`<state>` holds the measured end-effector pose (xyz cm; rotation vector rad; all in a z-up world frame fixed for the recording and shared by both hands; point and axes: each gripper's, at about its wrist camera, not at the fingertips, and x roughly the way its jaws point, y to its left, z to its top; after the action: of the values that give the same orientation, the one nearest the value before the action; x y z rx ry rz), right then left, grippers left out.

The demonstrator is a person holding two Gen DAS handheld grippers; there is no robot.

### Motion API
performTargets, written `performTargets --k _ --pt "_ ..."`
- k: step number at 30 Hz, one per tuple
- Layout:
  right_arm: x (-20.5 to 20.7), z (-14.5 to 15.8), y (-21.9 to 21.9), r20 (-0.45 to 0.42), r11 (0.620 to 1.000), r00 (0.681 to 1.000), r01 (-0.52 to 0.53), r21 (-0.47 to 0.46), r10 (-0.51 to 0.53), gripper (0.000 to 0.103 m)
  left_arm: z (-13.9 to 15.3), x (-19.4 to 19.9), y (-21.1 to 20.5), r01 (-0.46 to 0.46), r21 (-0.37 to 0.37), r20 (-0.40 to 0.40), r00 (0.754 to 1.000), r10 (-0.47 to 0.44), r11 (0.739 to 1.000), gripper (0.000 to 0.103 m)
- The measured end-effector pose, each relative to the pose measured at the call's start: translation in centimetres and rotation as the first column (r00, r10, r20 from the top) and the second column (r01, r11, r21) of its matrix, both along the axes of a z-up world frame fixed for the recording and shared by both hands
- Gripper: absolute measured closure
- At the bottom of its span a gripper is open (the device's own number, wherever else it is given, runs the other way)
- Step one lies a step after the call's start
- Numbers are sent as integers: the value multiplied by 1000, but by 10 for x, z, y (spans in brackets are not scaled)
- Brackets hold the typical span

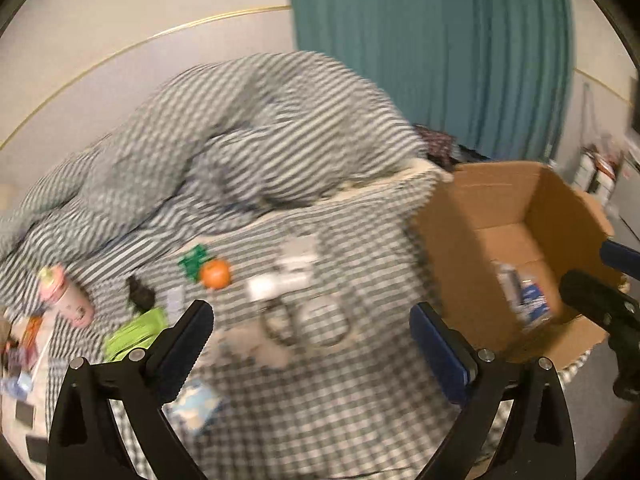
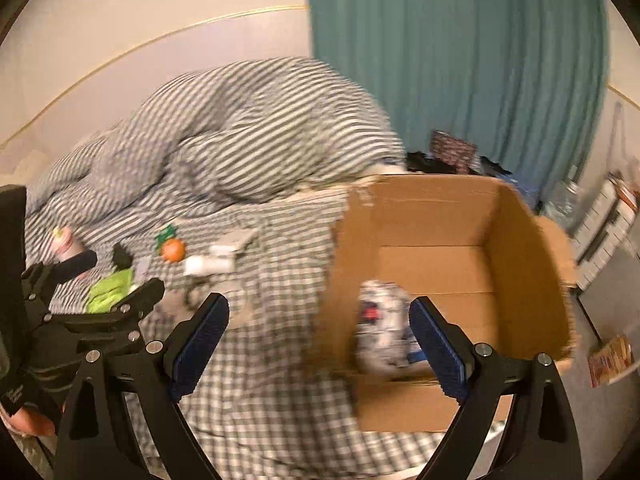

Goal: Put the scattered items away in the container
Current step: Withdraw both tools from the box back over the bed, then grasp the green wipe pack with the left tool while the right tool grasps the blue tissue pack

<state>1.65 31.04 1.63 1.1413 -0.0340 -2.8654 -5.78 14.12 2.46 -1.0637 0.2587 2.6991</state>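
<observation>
An open cardboard box [image 1: 560, 208] [image 2: 520, 232] stands on the checked bed at the right. A white and blue packet [image 2: 382, 330] [image 1: 526, 296] lies inside it. My left gripper [image 1: 312, 332] is open and empty above the bed, over a wire ring [image 1: 322, 320]. My right gripper [image 2: 320, 332] is open and empty at the box's near left wall. Scattered on the bed are an orange ball [image 1: 216, 274] [image 2: 173, 250], a green card [image 1: 194, 260], a white box [image 1: 278, 282], a lime packet [image 1: 134, 330], a black item [image 1: 140, 294] and a pink bottle [image 1: 66, 298].
A rumpled striped duvet [image 1: 240, 140] fills the back of the bed. A teal curtain [image 1: 432, 52] hangs behind the box. More small items [image 1: 20, 360] lie at the bed's left edge. The left gripper also shows in the right wrist view [image 2: 116, 280].
</observation>
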Motion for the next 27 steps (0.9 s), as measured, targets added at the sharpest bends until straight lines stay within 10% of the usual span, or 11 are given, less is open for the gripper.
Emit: performTargets --k 15,27 --pt "-10 -62 -157 134 974 966 -225 8 222 11 -73 -18 -204 -280 -75 68 956 285 957 0" --pt "-21 -93 -242 197 946 929 -324 17 314 11 -107 -13 -274 -330 -80 112 935 338 940 0"
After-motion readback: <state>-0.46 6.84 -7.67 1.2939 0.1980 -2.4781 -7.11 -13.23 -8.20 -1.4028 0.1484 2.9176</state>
